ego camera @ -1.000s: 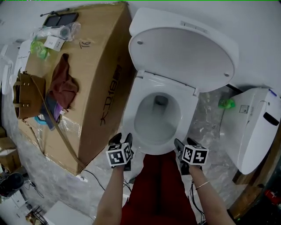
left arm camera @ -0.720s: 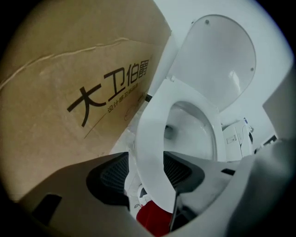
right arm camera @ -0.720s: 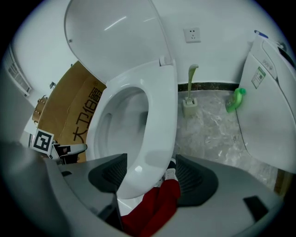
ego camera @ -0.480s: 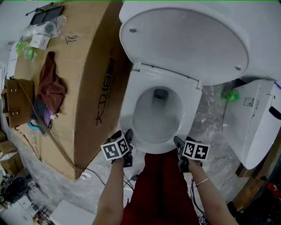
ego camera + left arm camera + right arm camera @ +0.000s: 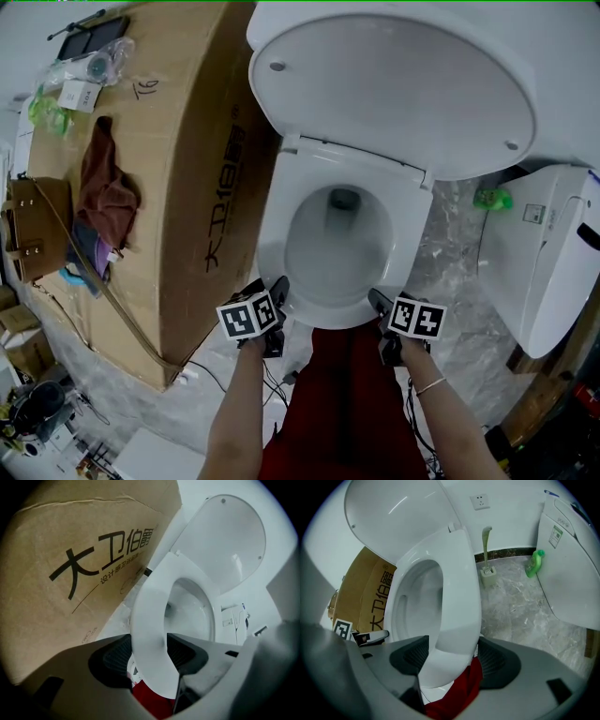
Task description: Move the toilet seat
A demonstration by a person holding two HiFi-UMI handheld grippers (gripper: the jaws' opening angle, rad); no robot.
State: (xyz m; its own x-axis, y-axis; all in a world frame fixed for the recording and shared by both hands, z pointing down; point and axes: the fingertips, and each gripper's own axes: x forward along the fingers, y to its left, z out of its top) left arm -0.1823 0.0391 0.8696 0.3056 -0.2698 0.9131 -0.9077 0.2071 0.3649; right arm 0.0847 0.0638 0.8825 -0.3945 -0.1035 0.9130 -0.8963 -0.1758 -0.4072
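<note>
I am holding my left gripper and right gripper spread, their jaws just having been opening, each straddling the front rim of the toilet seat; the seat is lying white, glossy and down on the bowl, below the raised lid.

Glossy smooth wht toilet seat, matt brn cardboard box, polished marble-look floor, soft maroon cloth
</note>
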